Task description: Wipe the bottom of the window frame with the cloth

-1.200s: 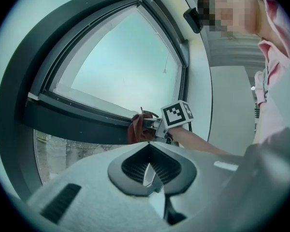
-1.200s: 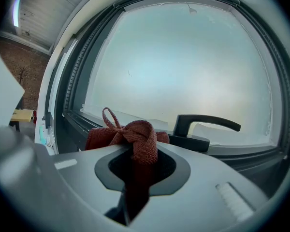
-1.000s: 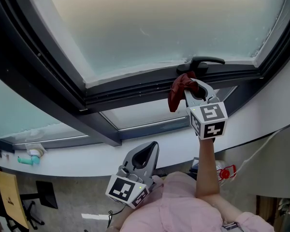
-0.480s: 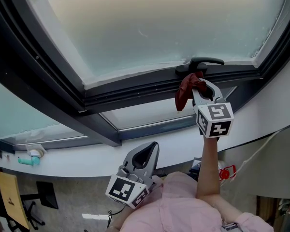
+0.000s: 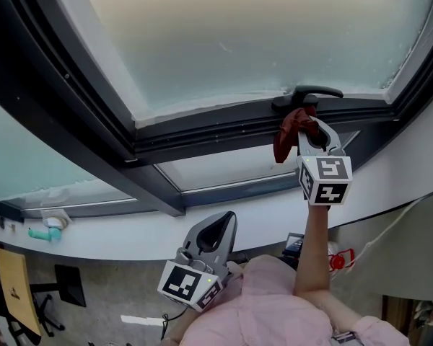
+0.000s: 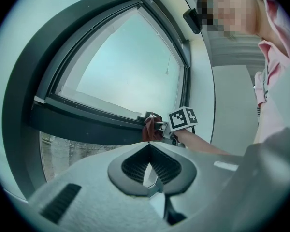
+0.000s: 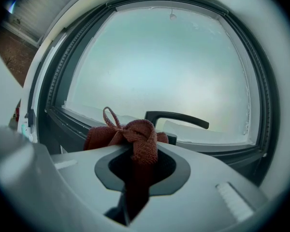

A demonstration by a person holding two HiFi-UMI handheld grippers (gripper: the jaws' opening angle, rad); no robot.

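Indoor room, most likely an office or similar workplace, though its kind is not certain. A large window fills the upper view, with a dark window frame [image 5: 224,132], pale misted glass [image 5: 238,34] and a black lever handle [image 5: 314,92]. A plain white sill [image 5: 130,240] runs below it. Far beneath lies a grey floor [image 5: 123,294]. At its left edge stand a yellow chair [image 5: 11,294] and what looks like a black swivel chair [image 5: 70,285].
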